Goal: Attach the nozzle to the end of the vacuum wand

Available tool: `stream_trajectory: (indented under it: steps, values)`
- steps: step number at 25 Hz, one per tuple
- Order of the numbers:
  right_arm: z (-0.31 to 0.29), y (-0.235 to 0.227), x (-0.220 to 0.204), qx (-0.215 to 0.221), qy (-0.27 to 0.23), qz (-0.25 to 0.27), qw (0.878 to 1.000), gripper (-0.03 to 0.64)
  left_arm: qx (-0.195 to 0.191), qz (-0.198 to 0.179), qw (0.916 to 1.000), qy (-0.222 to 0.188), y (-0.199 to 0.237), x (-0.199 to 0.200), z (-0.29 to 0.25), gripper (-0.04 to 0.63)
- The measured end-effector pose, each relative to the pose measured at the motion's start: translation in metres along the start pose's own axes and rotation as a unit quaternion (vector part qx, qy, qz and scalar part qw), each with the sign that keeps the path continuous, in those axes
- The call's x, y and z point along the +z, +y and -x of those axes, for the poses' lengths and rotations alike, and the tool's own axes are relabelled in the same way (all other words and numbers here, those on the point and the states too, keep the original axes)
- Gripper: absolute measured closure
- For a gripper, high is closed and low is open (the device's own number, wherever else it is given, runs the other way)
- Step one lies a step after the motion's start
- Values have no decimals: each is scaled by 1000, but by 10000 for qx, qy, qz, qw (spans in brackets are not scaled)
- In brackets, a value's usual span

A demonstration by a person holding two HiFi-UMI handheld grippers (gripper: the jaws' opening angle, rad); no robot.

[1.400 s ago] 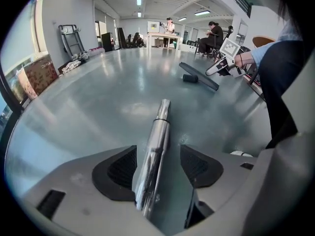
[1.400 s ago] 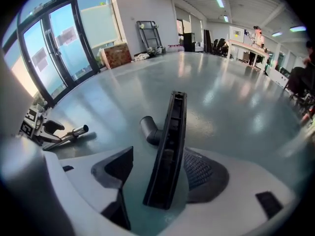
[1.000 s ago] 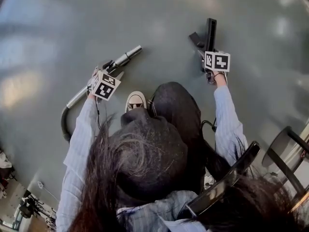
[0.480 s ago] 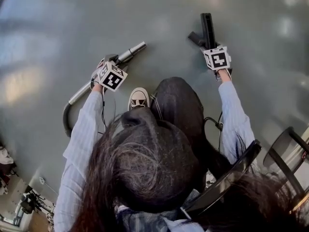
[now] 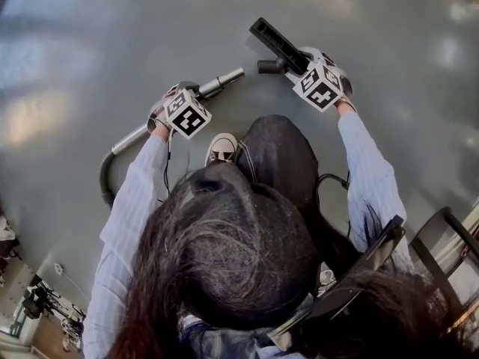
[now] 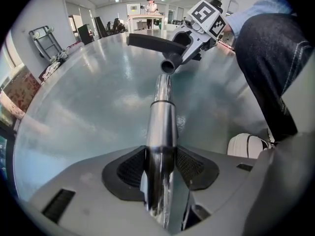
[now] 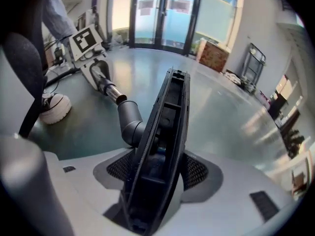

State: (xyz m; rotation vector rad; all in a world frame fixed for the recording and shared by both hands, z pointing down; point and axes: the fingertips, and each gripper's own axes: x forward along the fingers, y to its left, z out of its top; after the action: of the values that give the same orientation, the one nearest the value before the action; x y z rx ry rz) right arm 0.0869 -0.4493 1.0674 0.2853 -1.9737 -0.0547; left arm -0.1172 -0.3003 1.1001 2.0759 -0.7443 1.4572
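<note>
The shiny metal vacuum wand (image 5: 224,79) is gripped near its tip by the left gripper (image 6: 160,167). Its jaws are closing, and the pads are already pressed on the tube. The black bar-shaped plastic nozzle (image 7: 170,127) is clamped edge-on in the right gripper (image 7: 157,177). The nozzle's round grey neck (image 6: 170,65) is seen just beyond the wand's open end, facing it but apart. The wand's long axis is aimed almost at that opening, so a short push together along that line is judged to be all that remains.
</note>
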Motion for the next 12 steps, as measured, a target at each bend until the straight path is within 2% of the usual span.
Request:
stream_trajectory:
  steps: [3, 7, 12]
  values:
    - [-9, 8, 18, 155, -48, 788, 9968, 336, 79, -39, 10000, -47, 1, 2, 0, 406]
    - [-14, 10, 41, 243, -171, 1084, 9937, 336, 27, -48, 10000, -46, 2, 0, 3, 407]
    - [-16, 8, 46, 291, 9, 1596, 9868, 336, -64, -97, 9999, -26, -3, 4, 5, 407]
